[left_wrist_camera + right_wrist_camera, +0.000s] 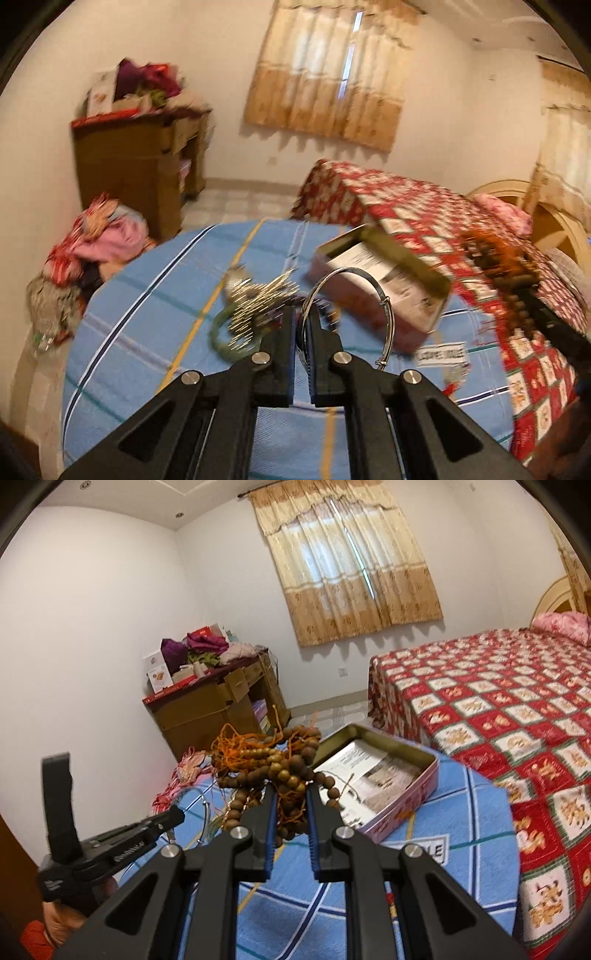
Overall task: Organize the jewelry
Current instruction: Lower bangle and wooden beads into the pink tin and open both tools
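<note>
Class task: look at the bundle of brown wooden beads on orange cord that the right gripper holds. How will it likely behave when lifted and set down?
The bundle of brown wooden beads on orange cord probably stays floppy: loops droop around the right gripper. It looks tangle-prone, since loose cord ends stick out. Set in the open rectangular metal tin, it should slump rather than roll.

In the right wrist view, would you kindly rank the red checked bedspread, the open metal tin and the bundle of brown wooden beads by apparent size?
1. Red checked bedspread, largest by far.
2. Open metal tin.
3. Bundle of brown wooden beads, though it hangs nearer the camera, so it looks almost as big as the tin.
</note>
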